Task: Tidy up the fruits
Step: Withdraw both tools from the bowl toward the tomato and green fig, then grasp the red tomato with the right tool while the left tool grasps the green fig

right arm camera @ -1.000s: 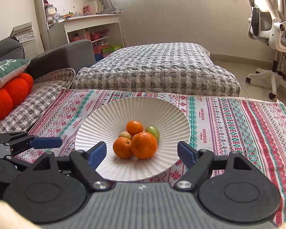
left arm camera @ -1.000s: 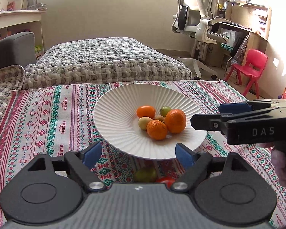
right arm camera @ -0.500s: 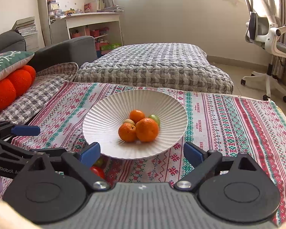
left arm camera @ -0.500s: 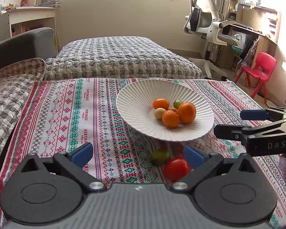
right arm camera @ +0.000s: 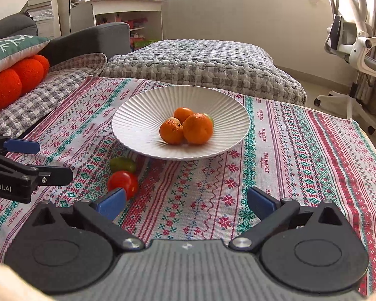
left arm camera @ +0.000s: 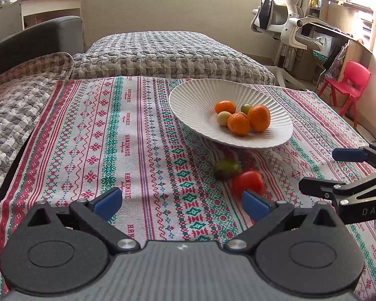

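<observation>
Fruits mostly sit in the white plate (left arm camera: 188, 100), but a tomato (left arm camera: 248, 181) and lime (left arm camera: 226, 168) lie touching on the desk's cloth (left arm camera: 137, 150) just before it, both grippers' jaws wide and empty, so we'd pinch that soft, roll-prone tomato gently round its middle.

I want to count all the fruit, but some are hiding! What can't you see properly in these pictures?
- Small green fruit in the plate: right wrist view, mostly hidden behind the big orange.
- Pale fruit: right wrist view, covered by the front orange.
- Red tomato: left wrist view, slightly blurred, bottom hidden by the left tongs' pad.
- Right tongs: left wrist view, cut off by the right edge.
</observation>
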Available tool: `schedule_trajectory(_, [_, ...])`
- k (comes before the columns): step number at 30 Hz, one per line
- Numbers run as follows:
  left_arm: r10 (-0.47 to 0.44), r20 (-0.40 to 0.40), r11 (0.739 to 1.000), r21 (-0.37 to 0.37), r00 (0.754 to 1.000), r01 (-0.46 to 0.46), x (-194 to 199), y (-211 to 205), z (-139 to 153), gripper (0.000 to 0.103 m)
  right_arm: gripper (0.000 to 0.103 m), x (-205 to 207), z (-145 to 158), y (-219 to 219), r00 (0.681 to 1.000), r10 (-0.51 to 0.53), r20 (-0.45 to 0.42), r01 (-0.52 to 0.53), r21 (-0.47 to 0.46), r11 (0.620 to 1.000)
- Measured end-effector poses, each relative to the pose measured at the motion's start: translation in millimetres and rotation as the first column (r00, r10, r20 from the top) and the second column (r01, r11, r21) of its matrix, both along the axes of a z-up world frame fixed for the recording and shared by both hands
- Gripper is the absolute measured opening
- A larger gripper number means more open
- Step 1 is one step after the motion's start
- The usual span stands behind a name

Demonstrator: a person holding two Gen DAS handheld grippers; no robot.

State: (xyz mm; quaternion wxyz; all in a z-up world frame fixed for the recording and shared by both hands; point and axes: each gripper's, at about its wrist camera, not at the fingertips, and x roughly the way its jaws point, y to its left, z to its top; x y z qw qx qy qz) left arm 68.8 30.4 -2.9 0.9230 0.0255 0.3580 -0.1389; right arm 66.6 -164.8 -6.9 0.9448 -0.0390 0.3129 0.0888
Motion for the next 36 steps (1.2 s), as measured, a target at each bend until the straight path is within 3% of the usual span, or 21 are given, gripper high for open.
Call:
schedule_trajectory(6, [0.007,-0.029,1.0,-0.011,1.0,-0.007,-6.2,10.0,-12.3,0.097,0.103,-5.6,-8.2,-3.5,1.0,-0.02,-0.008,0.02,0.022,1.0])
schedule_trajectory(14, [0.014,-0.044,0.998,0.062,0.999,-0.011,-10.5,15.0,-33.4,0.097,0.103,-5.4,-25.7,4.8,0.999,-0.015,-0.03,0.015,0.006,1.0])
schedule_trajectory(23, [-0.046,-0.008,0.997,0.062,0.999,0.046,-12.0,20.3,-38.4,0.097,0.102,-0.9,-34.6,25.4,0.999,0.036,-0.023,-0.036,0.002,0.999])
schedule_trajectory(36, [-0.062,-0.003,0.995,0.075,0.998,0.062,-11.6,20.4,-37.8,0.097,0.07,13.9,-32.9,55.4,0.996,0.083,-0.013,-0.083,-0.019,0.996])
